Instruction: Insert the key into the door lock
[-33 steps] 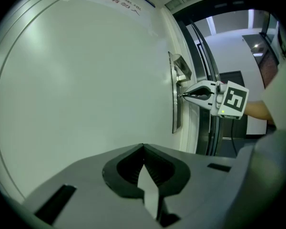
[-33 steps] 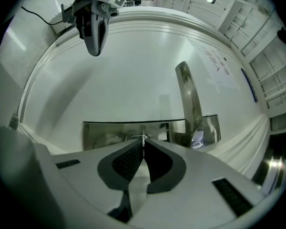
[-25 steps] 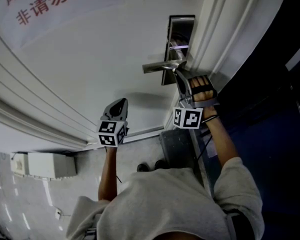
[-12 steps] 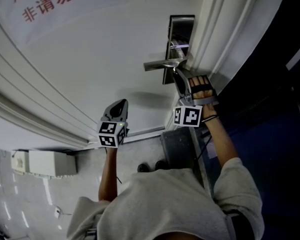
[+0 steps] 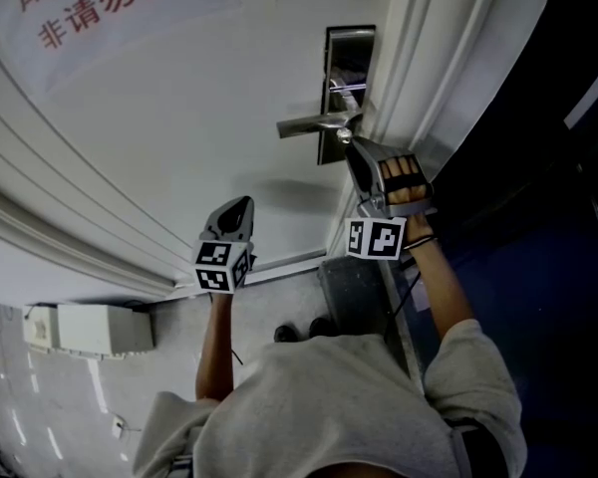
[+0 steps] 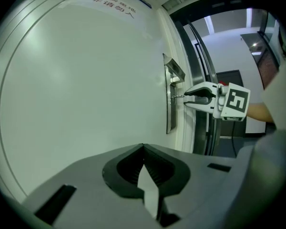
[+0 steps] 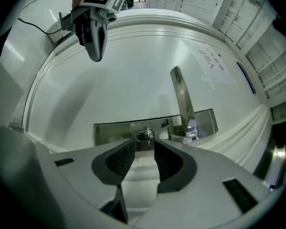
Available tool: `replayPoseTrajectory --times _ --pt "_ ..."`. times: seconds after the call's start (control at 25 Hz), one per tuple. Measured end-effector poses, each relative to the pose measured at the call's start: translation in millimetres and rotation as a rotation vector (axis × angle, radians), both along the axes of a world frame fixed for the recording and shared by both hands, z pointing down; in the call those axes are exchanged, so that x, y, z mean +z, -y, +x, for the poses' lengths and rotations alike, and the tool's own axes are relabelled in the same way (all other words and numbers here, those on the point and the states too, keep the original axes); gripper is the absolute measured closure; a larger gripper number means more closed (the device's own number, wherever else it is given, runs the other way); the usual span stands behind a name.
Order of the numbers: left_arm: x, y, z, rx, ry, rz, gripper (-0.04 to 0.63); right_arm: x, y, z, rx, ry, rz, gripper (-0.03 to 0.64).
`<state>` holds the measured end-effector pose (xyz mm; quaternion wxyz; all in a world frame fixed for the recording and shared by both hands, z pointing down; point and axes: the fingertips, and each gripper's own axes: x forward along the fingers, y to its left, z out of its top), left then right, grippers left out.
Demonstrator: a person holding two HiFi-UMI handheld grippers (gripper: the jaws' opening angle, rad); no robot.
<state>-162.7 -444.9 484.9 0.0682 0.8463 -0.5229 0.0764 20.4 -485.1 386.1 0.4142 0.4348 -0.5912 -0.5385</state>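
Key [image 7: 147, 135] sits in door lock [image 7: 115, 130]; right hand-held gripper [image 7: 144, 145] just opened, spread, key ungripped at lock; left hand-held gripper [image 6: 143, 147] pressed together, empty.

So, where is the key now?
In the right gripper view, the key sits in the lock on the steel plate, just left of the door handle.

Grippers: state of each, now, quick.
Left gripper: fingers shut, empty.
Right gripper: open, fingers have just been opening; key sits in the lock at their tips, ungripped.
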Motion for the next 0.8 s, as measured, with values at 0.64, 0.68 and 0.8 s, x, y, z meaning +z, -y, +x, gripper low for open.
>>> replayPoseTrajectory --times 0.64,0.68,0.8 --pt "6 7 16 0.036 0.006 -0.002 0.578 35 -28 38 0.059 0.058 -0.074 0.591" --pt "7 8 17 0.036 0.007 -0.004 0.578 36 -28 38 0.055 0.074 -0.079 0.592" --pt "6 9 18 0.036 0.008 -0.003 0.578 35 -28 38 0.049 0.159 -0.111 0.592"
